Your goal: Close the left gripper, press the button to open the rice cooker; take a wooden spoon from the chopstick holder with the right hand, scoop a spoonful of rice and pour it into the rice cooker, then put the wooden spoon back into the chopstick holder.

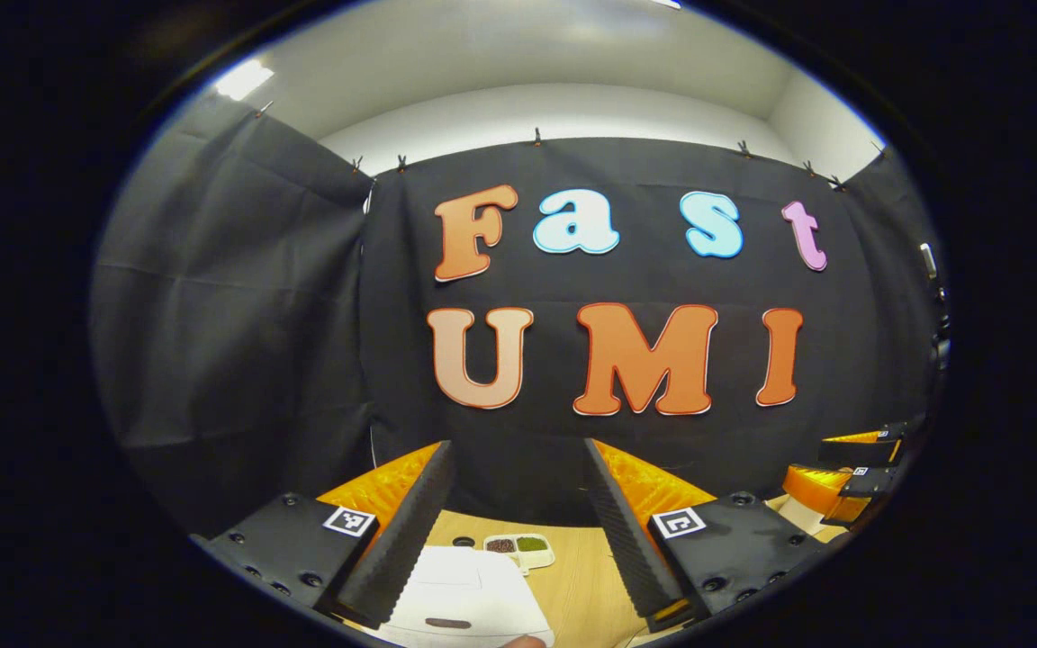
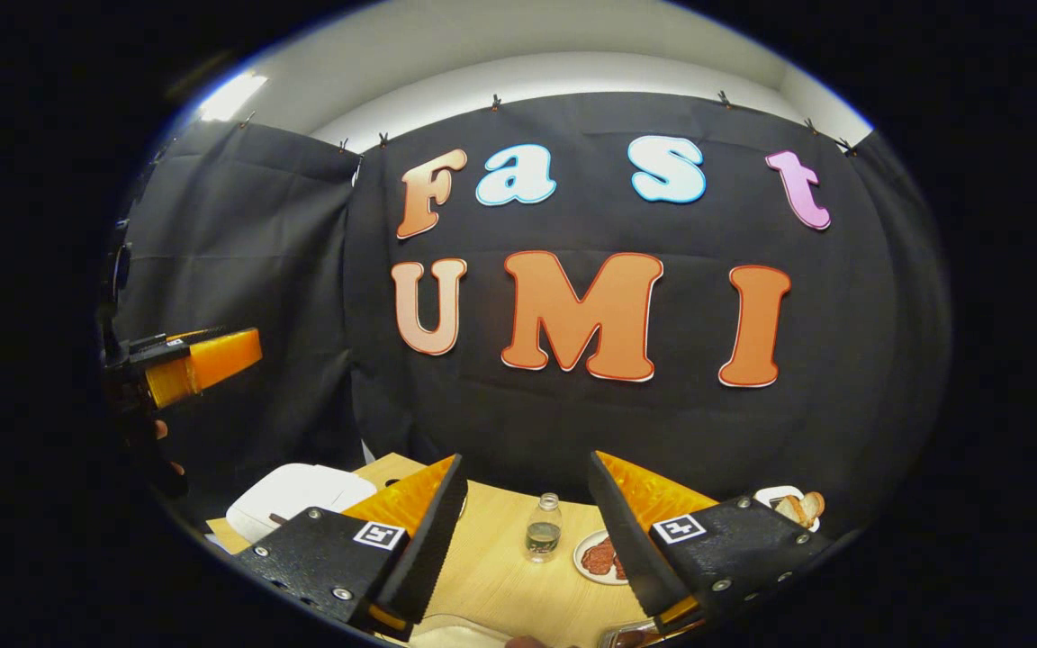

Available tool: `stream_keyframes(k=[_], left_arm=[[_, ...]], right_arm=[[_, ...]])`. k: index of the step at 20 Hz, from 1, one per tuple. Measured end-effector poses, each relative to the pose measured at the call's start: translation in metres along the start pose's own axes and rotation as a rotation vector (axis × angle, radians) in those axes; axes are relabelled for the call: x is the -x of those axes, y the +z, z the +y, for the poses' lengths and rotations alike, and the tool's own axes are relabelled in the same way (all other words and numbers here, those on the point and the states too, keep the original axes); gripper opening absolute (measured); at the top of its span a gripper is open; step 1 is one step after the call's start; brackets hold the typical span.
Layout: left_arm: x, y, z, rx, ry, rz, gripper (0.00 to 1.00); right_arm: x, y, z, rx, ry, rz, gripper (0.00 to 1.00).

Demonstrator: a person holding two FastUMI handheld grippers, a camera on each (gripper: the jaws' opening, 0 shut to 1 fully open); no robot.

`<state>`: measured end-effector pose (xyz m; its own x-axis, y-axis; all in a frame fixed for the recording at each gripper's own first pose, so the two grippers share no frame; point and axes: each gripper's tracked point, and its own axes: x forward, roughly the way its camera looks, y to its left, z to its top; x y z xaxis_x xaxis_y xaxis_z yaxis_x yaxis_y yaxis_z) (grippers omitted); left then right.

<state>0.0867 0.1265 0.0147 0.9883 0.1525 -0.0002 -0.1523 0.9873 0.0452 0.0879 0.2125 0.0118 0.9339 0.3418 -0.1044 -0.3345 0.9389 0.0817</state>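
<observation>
Wooden bench [image 1: 586,576], pale and broad, carrying everything below both raised tools.

White rice cooker [image 1: 469,594], lid down, low and slightly left in the left gripper view, just beneath and between that tool's fingers; seen again at the lower left of the right gripper view. Dark oblong mark on the lid's near side, probably the release button, though too small to be sure.

Left tool [image 1: 518,531] held high and level, jaws wide apart, gripping nothing; placed above the cooker, seemingly ready to close and push down on the button, a step not yet done.

Right tool [image 2: 527,531] likewise raised, spread open and empty, waiting over the bench's right half.

Round plate [image 2: 592,556] with reddish-brown food beside the right tool's right finger. Second white dish [image 2: 789,500] with pale brown pieces farther right.

Small divided tray [image 1: 518,545] with dark and green fillings, just beyond the cooker.

Small clear bottle [image 2: 542,529], upright, between the right tool's fingers but well beyond them.
</observation>
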Motion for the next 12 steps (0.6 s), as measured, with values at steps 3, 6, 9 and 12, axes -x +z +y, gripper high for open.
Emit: stream_keyframes(k=[3, 6, 9, 12], left_arm=[[-0.002, -0.001, 0.001, 0.011, -0.014, 0.004, 0.91], [-0.005, 0.008, 0.004, -0.037, -0.014, -0.023, 1.0], [-0.007, 0.016, 0.008, -0.077, 0.001, -0.05, 0.95], [-0.008, 0.019, 0.01, -0.074, 0.004, -0.064, 1.0]], right_arm=[[0.002, 0.007, 0.019, 0.001, 0.04, -0.03, 0.86], [0.006, 0.011, 0.007, 0.042, -0.002, -0.062, 0.86], [0.01, 0.001, 0.004, 0.002, -0.013, -0.04, 0.86], [0.011, 0.001, -0.014, -0.011, -0.053, -0.035, 0.87]])
